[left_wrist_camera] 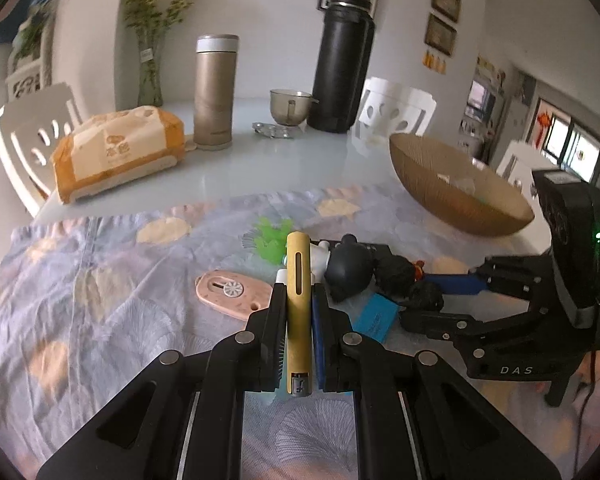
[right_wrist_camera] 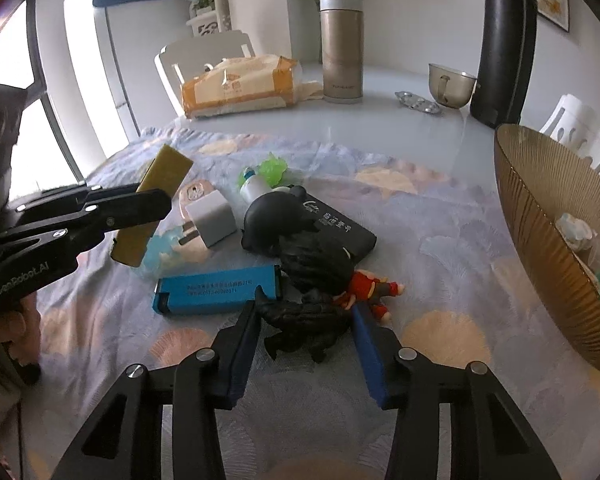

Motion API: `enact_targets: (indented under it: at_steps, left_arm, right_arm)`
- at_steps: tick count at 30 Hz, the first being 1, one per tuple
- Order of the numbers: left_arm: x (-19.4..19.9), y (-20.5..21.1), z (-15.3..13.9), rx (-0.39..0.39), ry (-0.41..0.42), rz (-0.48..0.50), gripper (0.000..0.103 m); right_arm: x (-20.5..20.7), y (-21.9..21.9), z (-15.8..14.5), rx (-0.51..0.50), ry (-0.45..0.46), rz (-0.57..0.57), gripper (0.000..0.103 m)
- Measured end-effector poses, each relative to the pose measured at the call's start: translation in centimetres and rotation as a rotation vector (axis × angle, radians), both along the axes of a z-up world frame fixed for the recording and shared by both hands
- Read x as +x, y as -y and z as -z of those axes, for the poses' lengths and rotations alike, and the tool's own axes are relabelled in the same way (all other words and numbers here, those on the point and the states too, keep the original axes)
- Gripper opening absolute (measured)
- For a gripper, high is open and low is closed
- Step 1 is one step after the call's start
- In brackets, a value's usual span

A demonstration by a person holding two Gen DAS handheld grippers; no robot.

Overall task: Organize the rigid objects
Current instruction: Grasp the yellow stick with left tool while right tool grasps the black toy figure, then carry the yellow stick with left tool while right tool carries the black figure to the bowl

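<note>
My left gripper (left_wrist_camera: 299,286) is shut on a flat yellow bar (left_wrist_camera: 298,312) and holds it clear above the patterned cloth (left_wrist_camera: 100,300). The right wrist view shows that left gripper (right_wrist_camera: 156,200) and the yellow bar (right_wrist_camera: 162,184) at the left. My right gripper (right_wrist_camera: 306,308) is shut on a doll with black hair (right_wrist_camera: 312,320) and a red outfit (right_wrist_camera: 364,288) that lies on the cloth. Both pads touch the hair. Beside it lie a blue box (right_wrist_camera: 216,290), a black card case (right_wrist_camera: 340,224), a dark round figure (right_wrist_camera: 272,220) and a white plug (right_wrist_camera: 212,218).
A ribbed amber bowl (right_wrist_camera: 540,216) stands at the right, with small items inside. A pink flat piece (left_wrist_camera: 232,290) and a green toy (left_wrist_camera: 274,236) lie on the cloth. Farther back stand a tissue pack (left_wrist_camera: 116,152), a gold flask (left_wrist_camera: 214,92), a glass cup (left_wrist_camera: 290,106) and a black flask (left_wrist_camera: 342,60).
</note>
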State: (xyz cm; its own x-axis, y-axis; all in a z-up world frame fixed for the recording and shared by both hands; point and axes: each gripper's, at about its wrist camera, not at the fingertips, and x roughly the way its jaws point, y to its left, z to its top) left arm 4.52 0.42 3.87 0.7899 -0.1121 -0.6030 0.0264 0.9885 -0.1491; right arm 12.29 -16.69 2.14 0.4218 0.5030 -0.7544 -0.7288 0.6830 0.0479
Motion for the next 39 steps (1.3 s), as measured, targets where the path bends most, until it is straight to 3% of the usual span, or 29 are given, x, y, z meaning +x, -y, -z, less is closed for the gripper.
enact_targets:
  at_steps: [7, 21, 30, 39]
  left_arm:
    - [-0.2, -1.1, -0.1, -0.051, 0.020, -0.026, 0.009]
    - [-0.3, -2.8, 0.2, -0.151, 0.036, -0.063, 0.009]
    - [-0.2, -4.7, 0.3, -0.343, 0.011, -0.084, 0.009]
    - [0.5, -4.0, -0.7, -0.356, 0.010, -0.079, 0.009]
  right_arm:
    - [0.3, 1.1, -1.3, 0.123, -0.070, 0.007, 0.045]
    - [0.1, 1.4, -1.8, 0.140, -0.055, 0.010, 0.045]
    - [0.6, 2.4, -2.7, 0.186, -0.045, 0.034, 0.045]
    - [0.8, 3.6, -4.1, 0.244, -0.024, 0.047, 0.045]
